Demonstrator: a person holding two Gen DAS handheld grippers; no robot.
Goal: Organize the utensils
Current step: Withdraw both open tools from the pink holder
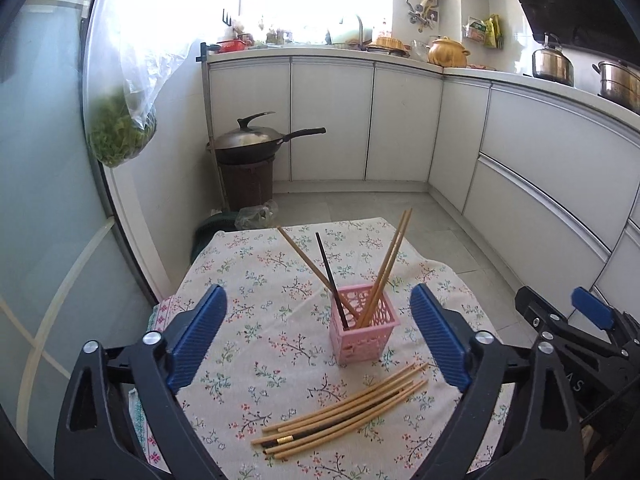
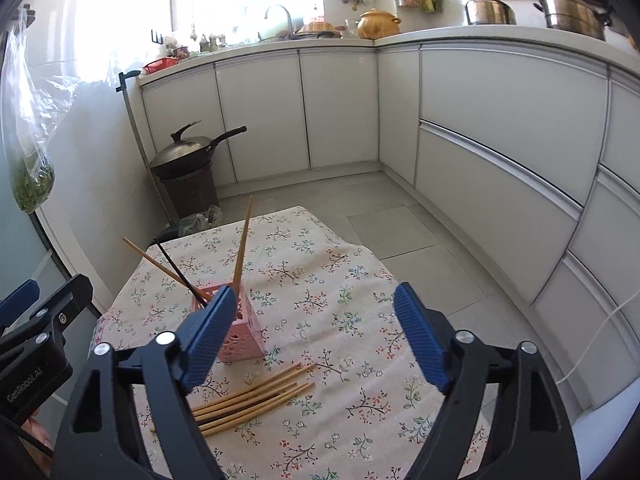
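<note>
Here, through the left wrist camera, we look down at a small table covered by a floral cloth (image 1: 256, 280). Our left gripper (image 1: 318, 334) stands spread wide, its blue pads (image 1: 196, 336) far apart and gripping nothing. Between them, farther along the cloth, stands a pink holder (image 1: 362, 330) with a lattice wall. Four chopsticks lean out of it: a wooden one (image 1: 308, 262) and a black one (image 1: 330, 276) tilting left, and a wooden pair (image 1: 390, 260) tilting right. Nearer to us, a bundle of loose chopsticks (image 1: 344, 412) lies flat on the cloth, mostly wooden with a dark one among them, apart from the holder. At the right edge we see our right gripper (image 1: 560, 312) from the side. A lidded wok (image 1: 252, 140) sits on a brown stand by the cabinets.

Through the right wrist camera, our right gripper (image 2: 314, 336) is likewise wide open and holds nothing. Its left pad (image 2: 208, 340) covers part of the pink holder (image 2: 244, 336), though we cannot tell whether they touch. The loose chopsticks (image 2: 248, 400) lie just below the holder, partly hidden behind that finger. The left gripper (image 2: 36, 312) shows at the left edge.
</note>
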